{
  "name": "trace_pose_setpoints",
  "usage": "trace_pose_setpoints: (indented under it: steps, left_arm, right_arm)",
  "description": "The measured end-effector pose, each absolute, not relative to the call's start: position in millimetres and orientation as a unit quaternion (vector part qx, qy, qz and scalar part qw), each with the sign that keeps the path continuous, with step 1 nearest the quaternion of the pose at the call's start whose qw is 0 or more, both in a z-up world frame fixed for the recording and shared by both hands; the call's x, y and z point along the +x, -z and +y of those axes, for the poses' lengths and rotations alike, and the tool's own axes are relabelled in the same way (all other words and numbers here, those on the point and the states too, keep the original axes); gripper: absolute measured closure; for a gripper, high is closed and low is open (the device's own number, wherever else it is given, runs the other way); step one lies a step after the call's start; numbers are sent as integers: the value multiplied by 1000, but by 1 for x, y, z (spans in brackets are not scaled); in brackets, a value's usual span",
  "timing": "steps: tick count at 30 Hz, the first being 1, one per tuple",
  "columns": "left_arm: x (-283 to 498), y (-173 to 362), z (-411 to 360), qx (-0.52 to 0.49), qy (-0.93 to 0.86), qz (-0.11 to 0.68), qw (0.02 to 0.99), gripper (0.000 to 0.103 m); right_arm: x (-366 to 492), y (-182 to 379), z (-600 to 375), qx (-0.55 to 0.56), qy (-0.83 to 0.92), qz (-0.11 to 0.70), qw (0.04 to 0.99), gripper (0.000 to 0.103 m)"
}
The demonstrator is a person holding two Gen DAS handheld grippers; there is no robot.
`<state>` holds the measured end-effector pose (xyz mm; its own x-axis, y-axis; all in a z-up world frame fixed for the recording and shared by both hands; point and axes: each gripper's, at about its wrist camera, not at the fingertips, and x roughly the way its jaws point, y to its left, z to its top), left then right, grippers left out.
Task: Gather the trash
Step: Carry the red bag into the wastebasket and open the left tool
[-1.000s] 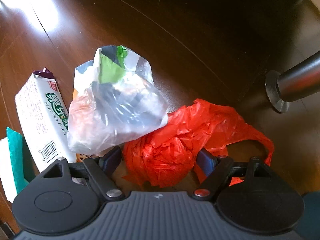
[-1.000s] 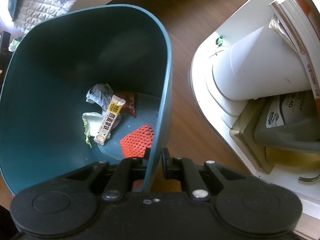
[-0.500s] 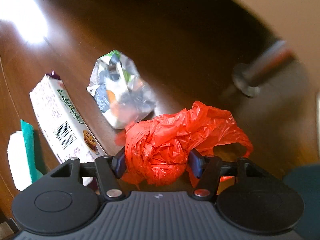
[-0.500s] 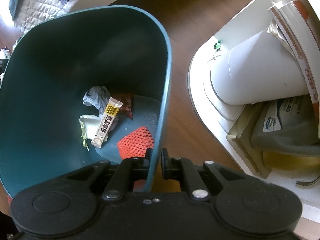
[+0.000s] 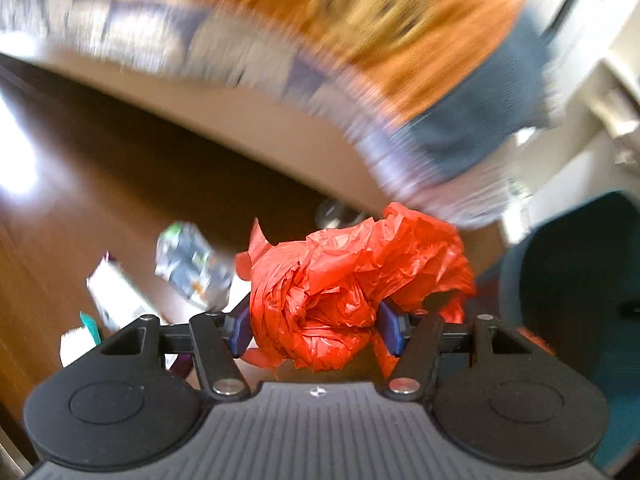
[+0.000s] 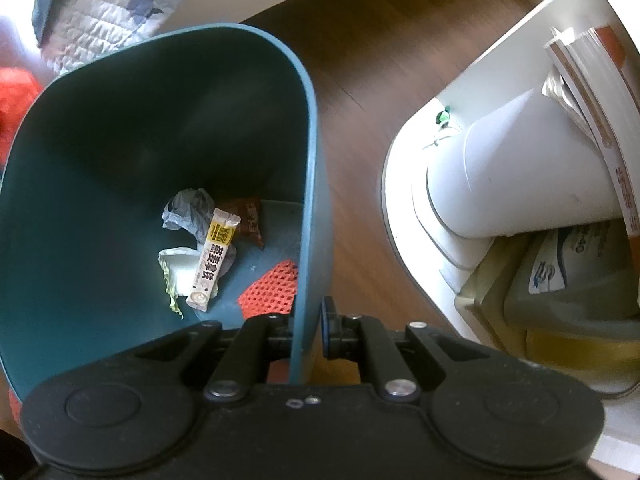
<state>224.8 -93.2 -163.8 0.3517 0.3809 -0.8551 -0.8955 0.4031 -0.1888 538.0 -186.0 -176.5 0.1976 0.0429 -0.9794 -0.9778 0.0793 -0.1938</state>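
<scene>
Left gripper [image 5: 314,330]: fingers clamp one crumpled red plastic bag [image 5: 352,276], held clear above the floor.
Right gripper [image 6: 308,334]: fingers pinch the wall of one teal bin [image 6: 120,120].
Inside bin: one yellow-white stick wrapper [image 6: 212,258], one red mesh piece [image 6: 270,290], one grey crumpled bag [image 6: 188,210], one brown wrapper [image 6: 250,220].
Floor [image 5: 100,200]: one clear bag of scraps [image 5: 194,264], one white box [image 5: 116,296].
</scene>
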Motion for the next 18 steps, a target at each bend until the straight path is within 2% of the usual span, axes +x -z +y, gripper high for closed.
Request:
trace_pose_setpoints:
  steps: [4, 9, 18]
  left_arm:
    - [239, 116, -117, -300, -405, 357, 786, 43]
    - [287, 84, -141, -248, -374, 354, 820, 43]
    - [349, 81, -178, -204, -314, 369, 850, 43]
  right_arm:
    - [539, 177, -185, -515, -453, 446, 575, 97]
    - [542, 178, -185, -512, -463, 442, 573, 97]
    - [543, 181, -181, -515, -474, 435, 567, 97]
